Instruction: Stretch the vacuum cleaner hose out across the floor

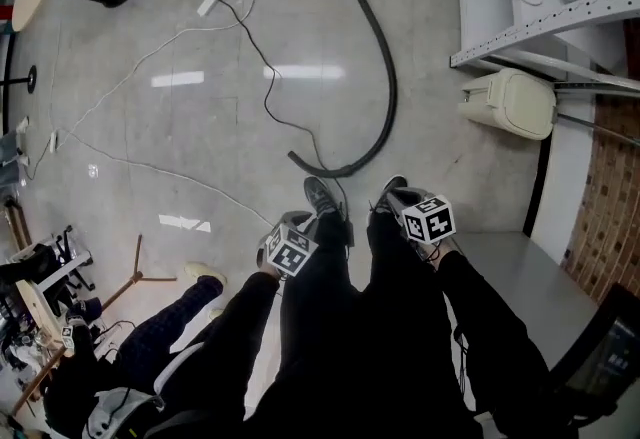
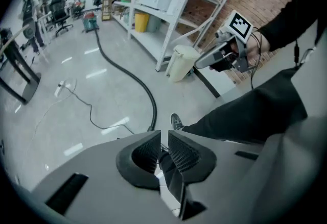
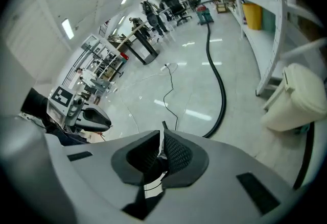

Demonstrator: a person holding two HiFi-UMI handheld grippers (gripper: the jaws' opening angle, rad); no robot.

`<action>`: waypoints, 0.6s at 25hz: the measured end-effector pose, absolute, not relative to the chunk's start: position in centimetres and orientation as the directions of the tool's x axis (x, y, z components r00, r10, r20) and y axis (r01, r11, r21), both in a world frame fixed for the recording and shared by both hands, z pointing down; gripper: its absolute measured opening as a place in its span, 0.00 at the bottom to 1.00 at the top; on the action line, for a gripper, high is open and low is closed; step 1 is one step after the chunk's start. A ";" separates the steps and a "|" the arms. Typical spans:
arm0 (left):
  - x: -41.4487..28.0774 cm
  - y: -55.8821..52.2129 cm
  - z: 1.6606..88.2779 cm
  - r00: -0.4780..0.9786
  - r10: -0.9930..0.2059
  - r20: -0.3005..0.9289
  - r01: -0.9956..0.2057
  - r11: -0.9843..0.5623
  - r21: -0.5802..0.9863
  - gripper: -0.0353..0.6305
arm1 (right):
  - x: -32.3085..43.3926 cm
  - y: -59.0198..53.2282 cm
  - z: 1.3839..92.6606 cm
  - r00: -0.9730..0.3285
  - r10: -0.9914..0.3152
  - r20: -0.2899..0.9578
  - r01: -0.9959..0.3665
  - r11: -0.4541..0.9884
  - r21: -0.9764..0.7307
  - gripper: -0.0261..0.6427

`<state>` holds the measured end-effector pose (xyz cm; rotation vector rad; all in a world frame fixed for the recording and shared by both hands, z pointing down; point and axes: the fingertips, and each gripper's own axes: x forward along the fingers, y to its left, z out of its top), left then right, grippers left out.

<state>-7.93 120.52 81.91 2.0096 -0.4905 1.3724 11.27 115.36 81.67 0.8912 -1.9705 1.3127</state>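
Hidden in the head view: the fingertips of the left gripper [image 1: 287, 239] and the right gripper [image 1: 418, 211] sit under their marker cubes, against the person's dark trouser legs.
Cut off: the vacuum cleaner hose [image 1: 384, 67] leaves the head view at the top edge, so its far end does not show there.
Hard to make out: in the gripper views the hose runs towards a small machine [image 3: 204, 15] far down the aisle, too small to name surely.
Left claw: jaws drawn together to a thin slit, nothing between the pads [image 2: 184, 154].
Right claw: jaws together at the tips, empty; only floor and trouser leg show behind.
Hose position: on the floor, curving down from the far aisle and hooking left, with its near end [image 1: 296, 159] just ahead of the person's shoes [image 1: 321, 195]; neither gripper touches it.
Floor: glossy pale grey, with ceiling lights reflected; a thin black cable [image 1: 266, 77] and a white cable [image 1: 120, 77] trail across it.
Room: white metal shelving [image 1: 545, 22] on the right, a cream pedal bin [image 1: 510, 102] beside it, and a brick wall [image 1: 612, 187].
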 end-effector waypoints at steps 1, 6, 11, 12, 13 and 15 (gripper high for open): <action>-8.2 120.8 80.3 0.386 0.051 0.921 -0.605 -0.740 0.294 0.14 | 10.8 115.1 79.9 -0.584 -0.216 0.782 -0.799 0.319 -0.509 0.09; -10.2 120.1 72.7 0.427 0.000 0.904 -0.603 -0.745 0.285 0.10 | 8.8 112.6 72.2 -0.558 -0.292 0.777 -0.798 0.445 -0.406 0.09; -9.3 117.7 66.8 0.509 -0.114 0.853 -0.641 -0.711 0.287 0.10 | 9.7 109.2 64.7 -0.536 -0.411 0.737 -0.814 0.485 -0.321 0.09; -9.0 117.2 65.6 0.527 -0.144 0.838 -0.656 -0.695 0.293 0.10 | 10.0 108.9 63.5 -0.533 -0.431 0.728 -0.817 0.484 -0.312 0.09; -8.7 116.8 64.5 0.543 -0.173 0.822 -0.672 -0.676 0.302 0.10 | 10.2 108.7 62.4 -0.532 -0.447 0.719 -0.820 0.484 -0.306 0.09; -7.7 116.0 62.3 0.574 -0.225 0.787 -0.696 -0.640 0.325 0.10 | 10.7 108.7 60.7 -0.531 -0.474 0.703 -0.824 0.482 -0.298 0.09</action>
